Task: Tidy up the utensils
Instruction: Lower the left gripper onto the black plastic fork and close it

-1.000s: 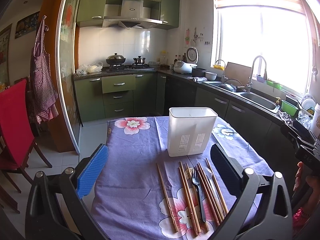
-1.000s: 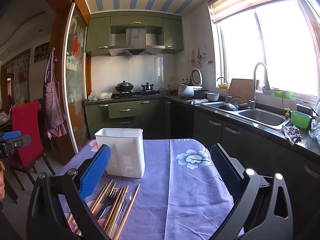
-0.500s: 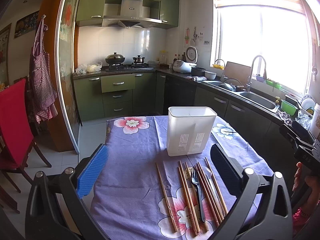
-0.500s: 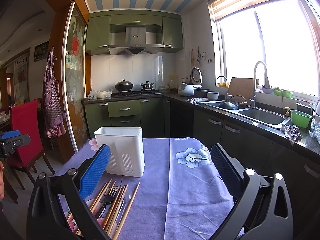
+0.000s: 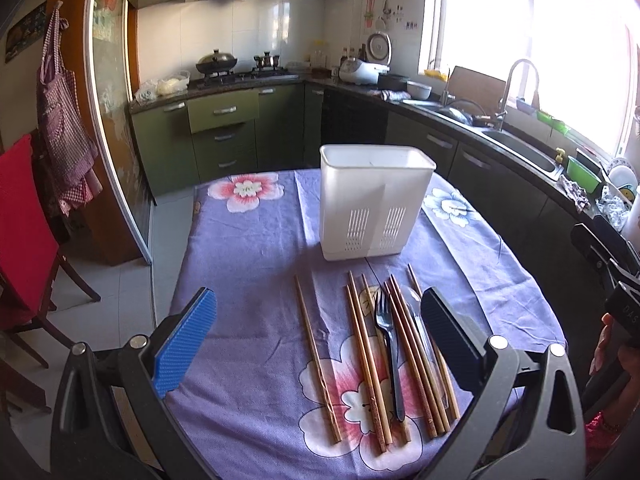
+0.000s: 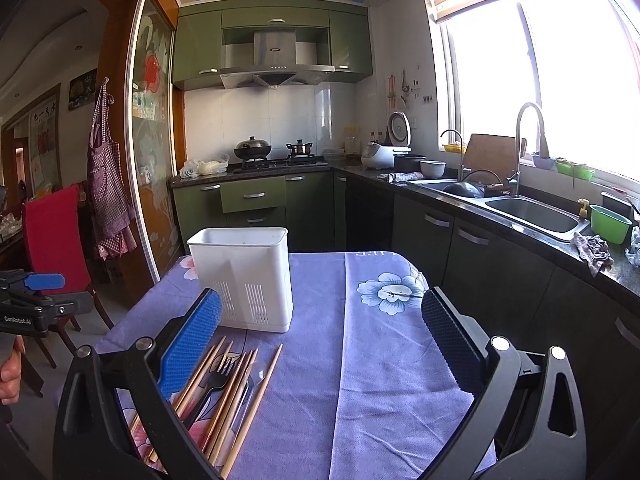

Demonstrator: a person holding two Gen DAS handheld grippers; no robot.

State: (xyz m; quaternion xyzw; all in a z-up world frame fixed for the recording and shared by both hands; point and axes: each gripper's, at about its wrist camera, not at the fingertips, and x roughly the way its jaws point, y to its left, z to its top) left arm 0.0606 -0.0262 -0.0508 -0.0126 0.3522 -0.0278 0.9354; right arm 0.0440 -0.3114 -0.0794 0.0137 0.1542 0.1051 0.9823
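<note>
The left gripper (image 5: 316, 344) hangs over the near end of the table with its jaws spread wide and nothing between them. Its right finger hides part of the chopsticks (image 5: 362, 356) and most of a pale spoon (image 5: 412, 300), of which only the bowl can be made out. A black fork (image 5: 386, 344) lies among the chopsticks, tines toward the white holder (image 5: 374, 204); one chopstick lies a little apart on the left. The holder stands upright just beyond the utensils' far tips, its inside mostly out of view.

The right gripper (image 6: 320, 338) also gapes wide and empty, over bare purple cloth (image 6: 372, 360) to the right of the utensils. Its blue left finger covers the near part of the bundle, and the frame bottom cuts off the handles. At the left edge a hand (image 6: 10, 372) shows, only partly.
</note>
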